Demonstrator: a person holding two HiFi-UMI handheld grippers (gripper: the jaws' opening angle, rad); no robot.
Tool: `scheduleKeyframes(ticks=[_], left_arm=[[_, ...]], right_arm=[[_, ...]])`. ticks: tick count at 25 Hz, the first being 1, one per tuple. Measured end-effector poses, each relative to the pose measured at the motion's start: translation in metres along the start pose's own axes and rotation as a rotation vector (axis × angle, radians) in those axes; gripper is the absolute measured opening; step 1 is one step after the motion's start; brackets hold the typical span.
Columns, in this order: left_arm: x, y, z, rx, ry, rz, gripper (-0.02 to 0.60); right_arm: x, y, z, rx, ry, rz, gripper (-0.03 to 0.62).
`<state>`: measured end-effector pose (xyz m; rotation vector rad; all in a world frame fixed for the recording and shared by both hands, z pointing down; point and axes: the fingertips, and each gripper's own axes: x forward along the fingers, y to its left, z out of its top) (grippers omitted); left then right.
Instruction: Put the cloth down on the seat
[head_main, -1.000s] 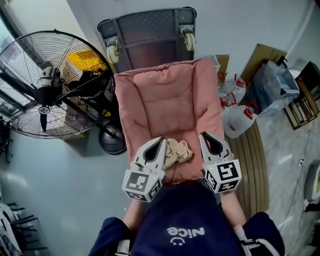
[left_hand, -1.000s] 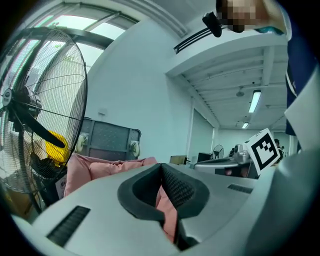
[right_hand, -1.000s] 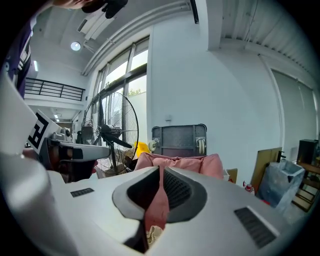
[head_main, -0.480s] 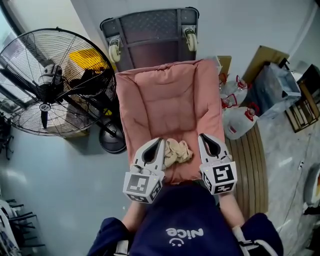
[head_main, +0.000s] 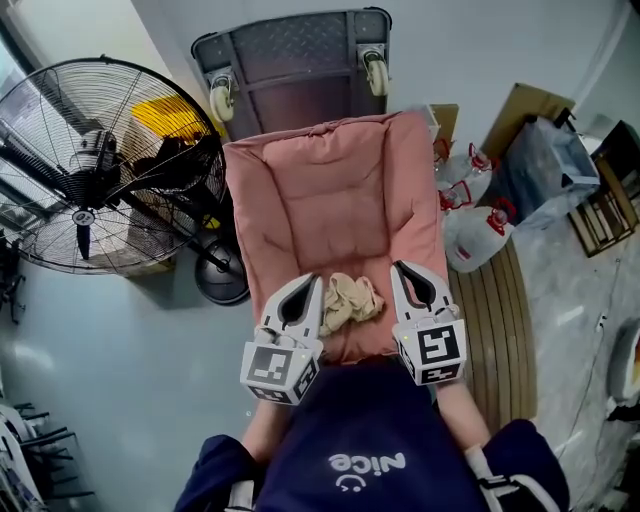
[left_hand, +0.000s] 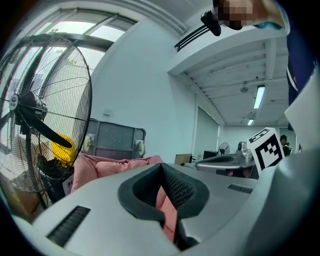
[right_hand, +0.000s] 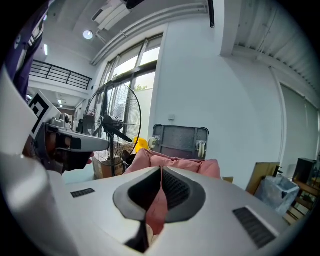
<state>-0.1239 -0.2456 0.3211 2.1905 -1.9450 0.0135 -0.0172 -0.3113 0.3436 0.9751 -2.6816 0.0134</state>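
A crumpled beige cloth (head_main: 350, 297) lies on the front part of the pink cushioned seat (head_main: 320, 190). My left gripper (head_main: 308, 281) hangs just left of the cloth and my right gripper (head_main: 398, 268) just right of it, both pointing toward the seat's back. Neither holds the cloth. In the left gripper view the left gripper (left_hand: 161, 165) has its pads together with nothing between them, and the pink seat (left_hand: 112, 166) shows beyond. The right gripper (right_hand: 161, 169) is likewise shut and empty, with the seat (right_hand: 175, 162) ahead of it.
A large floor fan (head_main: 90, 170) stands left of the seat. An upended grey trolley (head_main: 290, 60) leans against the wall behind it. Water jugs (head_main: 478, 238), a grey bag (head_main: 545, 165) and cardboard (head_main: 530, 105) crowd the right side, beside a slatted wooden board (head_main: 505, 320).
The cloth stays on the seat's front between the two grippers. Both grippers have shifted only slightly, the right one a little toward the seat's back.
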Motion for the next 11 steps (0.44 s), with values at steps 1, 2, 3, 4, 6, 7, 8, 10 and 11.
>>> scheduleKeyframes(ticks=[1, 2, 3, 4, 6, 7, 8, 10, 11], left_arm=[[0.000, 0.001, 0.000, 0.002, 0.001, 0.000, 0.018], [0.000, 0.001, 0.000, 0.004, 0.002, 0.000, 0.018], [0.000, 0.002, -0.001, 0.006, 0.003, 0.000, 0.018], [-0.001, 0.002, -0.001, 0.007, 0.004, 0.000, 0.018], [-0.001, 0.004, -0.003, 0.007, 0.006, 0.001, 0.018], [-0.001, 0.006, -0.004, 0.007, 0.007, 0.002, 0.018], [-0.001, 0.007, -0.004, 0.006, 0.008, 0.003, 0.018], [0.000, 0.010, -0.006, 0.005, 0.011, 0.006, 0.018], [0.000, 0.011, -0.006, 0.005, 0.012, 0.007, 0.018]], right_arm=[[0.001, 0.001, 0.000, 0.003, -0.001, 0.000, 0.051], [0.001, 0.001, 0.001, 0.003, -0.002, 0.000, 0.051], [0.001, 0.001, 0.001, 0.001, -0.003, 0.001, 0.051], [0.002, 0.002, 0.001, -0.001, -0.004, 0.001, 0.051], [0.003, 0.002, 0.001, -0.003, -0.009, 0.004, 0.051], [0.004, 0.003, 0.002, -0.003, -0.012, 0.005, 0.051], [0.005, 0.003, 0.002, -0.002, -0.013, 0.006, 0.049], [0.008, 0.004, 0.003, 0.000, -0.015, 0.005, 0.049], [0.010, 0.005, 0.004, 0.001, -0.016, 0.004, 0.049]])
